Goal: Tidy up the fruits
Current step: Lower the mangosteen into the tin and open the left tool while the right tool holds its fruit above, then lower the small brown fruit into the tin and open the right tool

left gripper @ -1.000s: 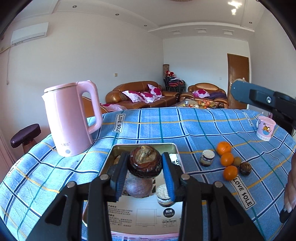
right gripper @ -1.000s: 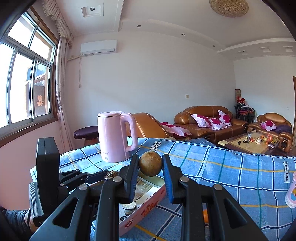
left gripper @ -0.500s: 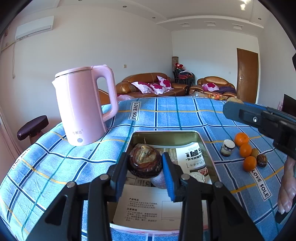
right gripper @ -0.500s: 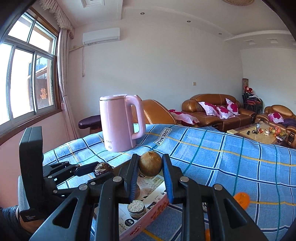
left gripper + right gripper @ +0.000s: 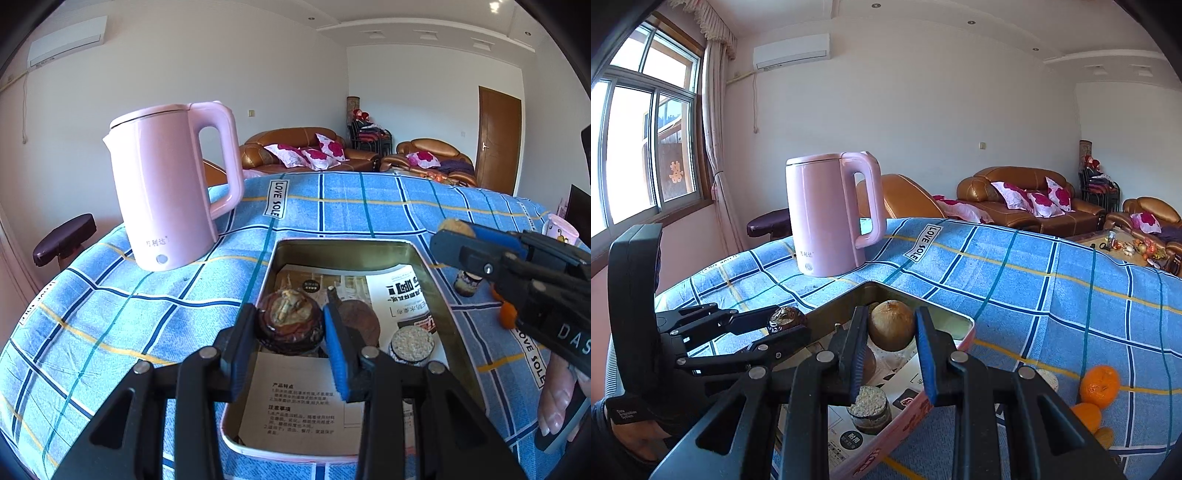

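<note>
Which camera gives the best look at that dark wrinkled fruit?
The left wrist view: the dark wrinkled fruit sits close and central, clamped over the tin. In the right wrist view it shows small, side-on, at the left.

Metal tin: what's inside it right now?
Inside the tin: printed leaflets lining the bottom, a brown round fruit and a small jar with a grainy top. The left claw, shut on a dark wrinkled fruit, covers what lies beneath it.
</note>
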`<state>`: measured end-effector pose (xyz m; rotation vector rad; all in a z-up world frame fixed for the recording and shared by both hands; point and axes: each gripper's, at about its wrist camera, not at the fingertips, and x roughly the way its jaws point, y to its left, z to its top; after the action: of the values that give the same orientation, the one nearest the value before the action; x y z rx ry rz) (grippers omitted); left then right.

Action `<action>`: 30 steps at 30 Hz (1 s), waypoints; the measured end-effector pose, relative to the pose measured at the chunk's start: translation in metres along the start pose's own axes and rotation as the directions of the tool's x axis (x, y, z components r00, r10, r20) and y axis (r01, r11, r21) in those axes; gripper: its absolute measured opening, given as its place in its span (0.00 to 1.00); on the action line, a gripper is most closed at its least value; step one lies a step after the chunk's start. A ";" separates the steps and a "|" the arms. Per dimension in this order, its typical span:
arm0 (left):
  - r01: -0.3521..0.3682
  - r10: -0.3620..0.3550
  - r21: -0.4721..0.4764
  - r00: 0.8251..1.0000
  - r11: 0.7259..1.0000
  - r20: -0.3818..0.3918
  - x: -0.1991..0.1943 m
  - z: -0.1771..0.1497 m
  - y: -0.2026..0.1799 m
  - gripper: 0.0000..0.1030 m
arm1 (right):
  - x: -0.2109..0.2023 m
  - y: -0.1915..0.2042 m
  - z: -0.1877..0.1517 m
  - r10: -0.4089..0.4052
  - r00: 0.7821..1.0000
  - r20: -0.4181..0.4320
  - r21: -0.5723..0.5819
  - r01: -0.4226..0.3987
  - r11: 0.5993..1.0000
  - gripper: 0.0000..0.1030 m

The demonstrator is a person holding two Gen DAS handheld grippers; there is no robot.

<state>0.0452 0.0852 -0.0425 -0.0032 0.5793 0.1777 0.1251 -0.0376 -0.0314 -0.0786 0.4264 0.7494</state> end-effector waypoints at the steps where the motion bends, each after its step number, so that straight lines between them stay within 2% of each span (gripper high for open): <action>1: 0.000 0.000 0.006 1.000 1.000 -0.006 0.001 0.000 -0.001 0.37 | 0.002 0.000 -0.001 0.000 1.000 -0.004 0.000 0.000 1.000 0.27; 14: 0.014 -0.011 0.036 0.998 0.999 -0.068 0.012 0.000 -0.004 0.38 | 0.024 0.000 -0.008 -0.031 0.996 -0.080 -0.008 0.030 1.000 0.27; 22: 0.011 -0.006 0.051 0.994 0.999 -0.110 0.019 -0.001 -0.006 0.38 | 0.042 -0.004 -0.010 -0.050 0.983 -0.177 0.006 0.052 0.999 0.27; 30: -0.001 0.007 0.057 0.994 0.998 -0.113 0.019 -0.002 -0.006 0.40 | 0.053 -0.003 -0.012 -0.044 0.970 -0.238 -0.002 0.045 0.999 0.27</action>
<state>0.0609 0.0820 -0.0549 0.0433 0.6975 0.1658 0.1574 -0.0083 -0.0638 -0.1755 0.6525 0.6976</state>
